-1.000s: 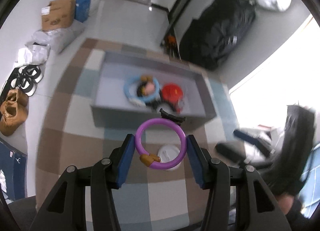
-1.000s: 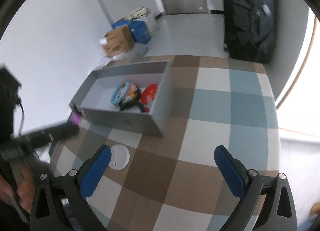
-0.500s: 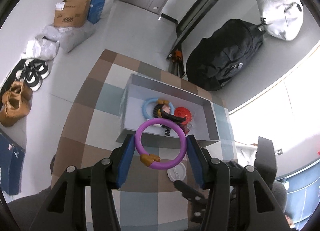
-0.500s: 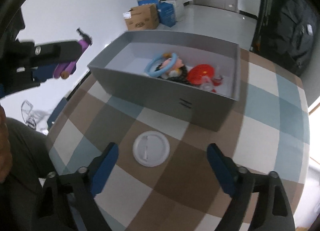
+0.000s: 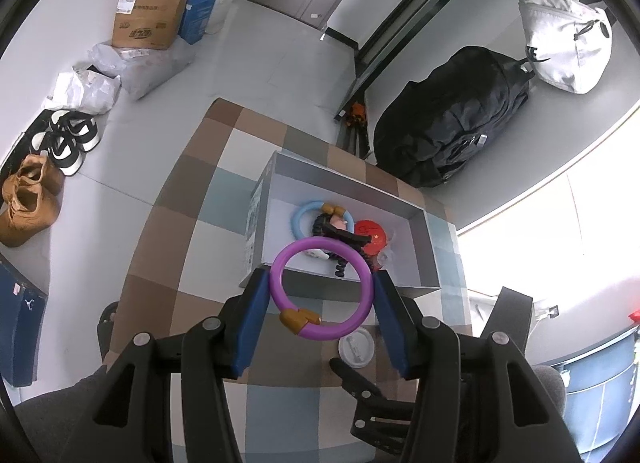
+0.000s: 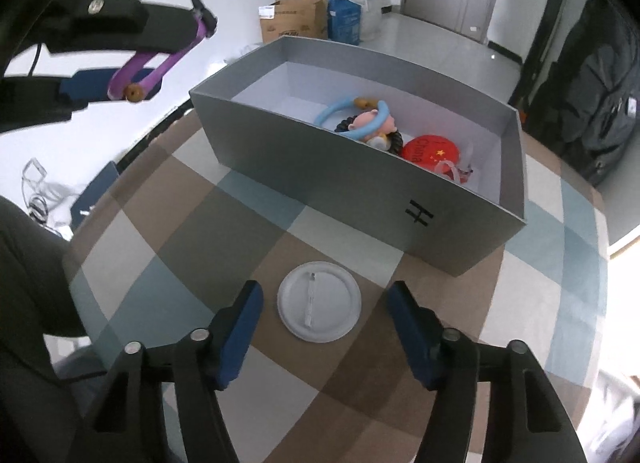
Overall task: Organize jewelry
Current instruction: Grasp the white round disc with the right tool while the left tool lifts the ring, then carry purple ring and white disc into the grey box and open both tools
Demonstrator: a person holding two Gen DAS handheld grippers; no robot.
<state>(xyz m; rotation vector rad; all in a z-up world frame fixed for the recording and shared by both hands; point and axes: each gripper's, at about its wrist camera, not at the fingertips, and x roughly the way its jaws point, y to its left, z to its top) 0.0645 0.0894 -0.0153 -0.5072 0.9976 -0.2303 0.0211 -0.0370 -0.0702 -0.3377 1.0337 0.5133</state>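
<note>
The left claw (image 5: 322, 295) is clamped on a purple ring bracelet (image 5: 322, 287), its blue pads pressing on the ring's outer edge at either side, the ring's gold clasp (image 5: 300, 318) turned toward the wrist. The bracelet hangs in the air on the near side of the grey box (image 6: 496, 219), which stands open on the checked counter (image 6: 192, 231); in the left wrist view the ring overlaps the box's near wall, so the box opening lies ahead of and below that claw. The box already holds a blue ring (image 6: 340, 109), a small pink figure (image 6: 374, 123) lying against it, a dark coiled band (only partly in view) and a red round badge (image 6: 432, 151). The right claw (image 6: 324, 323) points steeply down at a white round badge (image 6: 319, 301) lying flat on the counter just in front of the box's near wall. Its jaws are closing, and the badge sits between them, but the pads do not touch it and appear to be above it. The badge's pin bar (image 6: 309, 299) runs roughly along the claw's pointing line, across the line of closing. The right claw is plainly the nearer to this badge; the left is occupied and well off to the side. Judgement: the pick turns on the badge lying flat, so the pads must come down around its rim.
</note>
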